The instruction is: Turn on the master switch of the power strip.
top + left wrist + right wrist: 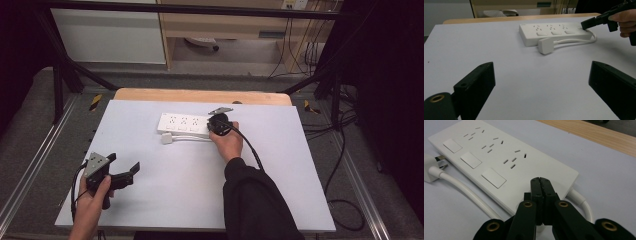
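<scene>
Two grippers are at the table (150, 210): the right gripper (214, 121) has its jaws pressed together with nothing between them, their tips over the right end of the white power strip (184, 124), near the spot where its cable (466, 192) leaves the casing. The left gripper (124, 166) is well apart from the power strip, toward the near left of it, jaws spread wide and empty above the bare tabletop. The cable's white plug (545, 46) lies just beside the power strip's near edge.
</scene>
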The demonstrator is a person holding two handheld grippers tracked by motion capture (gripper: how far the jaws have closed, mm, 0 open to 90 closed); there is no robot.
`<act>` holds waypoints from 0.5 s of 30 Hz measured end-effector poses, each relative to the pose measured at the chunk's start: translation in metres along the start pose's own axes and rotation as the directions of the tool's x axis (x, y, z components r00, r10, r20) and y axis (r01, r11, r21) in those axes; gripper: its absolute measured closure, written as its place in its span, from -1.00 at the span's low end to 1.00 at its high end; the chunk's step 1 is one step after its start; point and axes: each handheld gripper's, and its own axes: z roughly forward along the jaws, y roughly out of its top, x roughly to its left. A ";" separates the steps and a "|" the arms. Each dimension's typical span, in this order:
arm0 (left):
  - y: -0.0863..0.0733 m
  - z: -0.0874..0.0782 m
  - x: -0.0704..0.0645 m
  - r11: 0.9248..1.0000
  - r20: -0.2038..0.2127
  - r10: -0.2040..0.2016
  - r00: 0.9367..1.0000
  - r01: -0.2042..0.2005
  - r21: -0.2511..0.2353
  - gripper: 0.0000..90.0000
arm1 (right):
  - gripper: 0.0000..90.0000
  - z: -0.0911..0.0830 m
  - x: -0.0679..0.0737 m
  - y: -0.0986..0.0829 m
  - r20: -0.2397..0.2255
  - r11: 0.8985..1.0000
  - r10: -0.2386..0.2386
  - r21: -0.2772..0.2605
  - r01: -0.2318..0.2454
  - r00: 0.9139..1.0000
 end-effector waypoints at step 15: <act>0.000 0.000 0.000 1.000 0.004 -0.002 1.000 0.002 0.008 -0.84 | 1.00 0.001 0.002 0.000 0.007 1.000 -0.002 -0.003 0.002 1.000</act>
